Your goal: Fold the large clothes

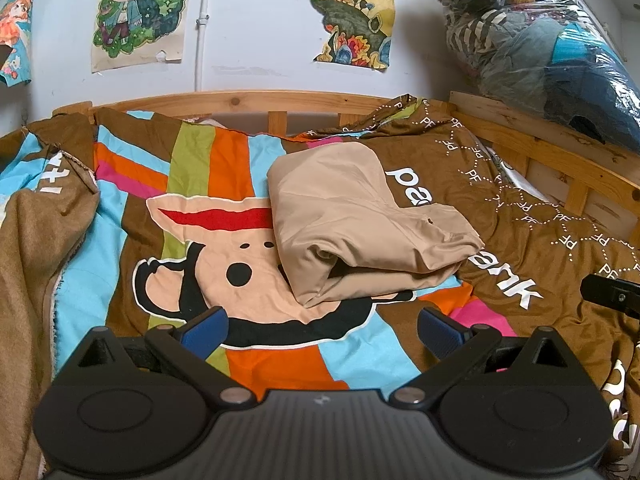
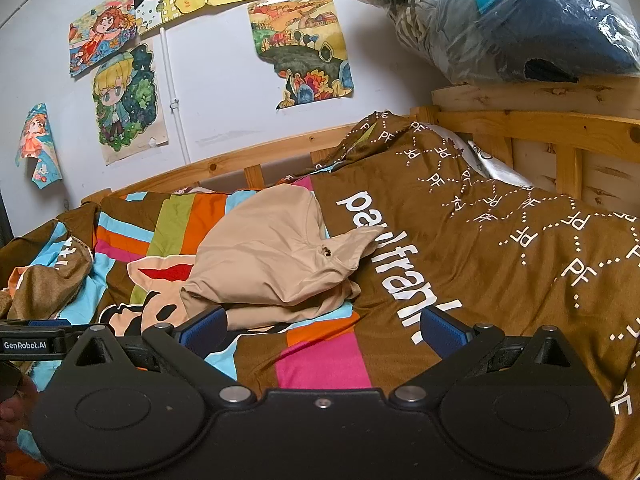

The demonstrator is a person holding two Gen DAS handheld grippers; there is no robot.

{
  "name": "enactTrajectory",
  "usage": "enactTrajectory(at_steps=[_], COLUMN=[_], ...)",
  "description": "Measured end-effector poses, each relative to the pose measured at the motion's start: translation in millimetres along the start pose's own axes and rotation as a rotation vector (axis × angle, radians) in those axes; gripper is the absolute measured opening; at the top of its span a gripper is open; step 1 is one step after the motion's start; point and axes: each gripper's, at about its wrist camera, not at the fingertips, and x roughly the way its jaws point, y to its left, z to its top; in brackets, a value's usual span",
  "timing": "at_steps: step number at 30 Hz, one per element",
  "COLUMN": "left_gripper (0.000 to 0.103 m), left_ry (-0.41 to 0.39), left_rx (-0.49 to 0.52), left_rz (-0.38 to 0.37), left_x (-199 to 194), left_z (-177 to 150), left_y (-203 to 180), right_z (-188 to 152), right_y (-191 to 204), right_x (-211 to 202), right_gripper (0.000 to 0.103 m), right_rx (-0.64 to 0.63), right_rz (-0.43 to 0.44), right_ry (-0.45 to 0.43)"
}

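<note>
A beige garment [image 1: 360, 224] lies folded into a thick bundle on the patterned bedspread [image 1: 280, 360]. It also shows in the right wrist view [image 2: 272, 264], with a loose flap pointing right. My left gripper [image 1: 322, 332] is open and empty, just in front of the bundle's near edge. My right gripper [image 2: 322, 330] is open and empty, near the bundle's front right. The right gripper's tip shows at the right edge of the left wrist view [image 1: 612, 294]. The left gripper shows at the left edge of the right wrist view [image 2: 36, 338].
A wooden bed frame [image 1: 240, 100] runs along the white wall with posters [image 1: 136, 12]. A plastic bag of clothes [image 1: 560, 52] sits on the headboard shelf at the right. A brown blanket [image 1: 36, 248] is bunched at the left.
</note>
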Motion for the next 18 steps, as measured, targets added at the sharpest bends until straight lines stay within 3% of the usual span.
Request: enactTrajectory(at_steps=[18], left_gripper=[0.102], left_ry=[0.026], left_rx=[0.002], left_rz=[0.03], left_x=[2.5], left_z=[0.9], left_y=[0.3], right_z=[-0.4], right_y=[-1.4], right_x=[0.6], right_gripper=[0.102], right_rx=[0.003], right_rz=[-0.001], right_ry=[0.004])
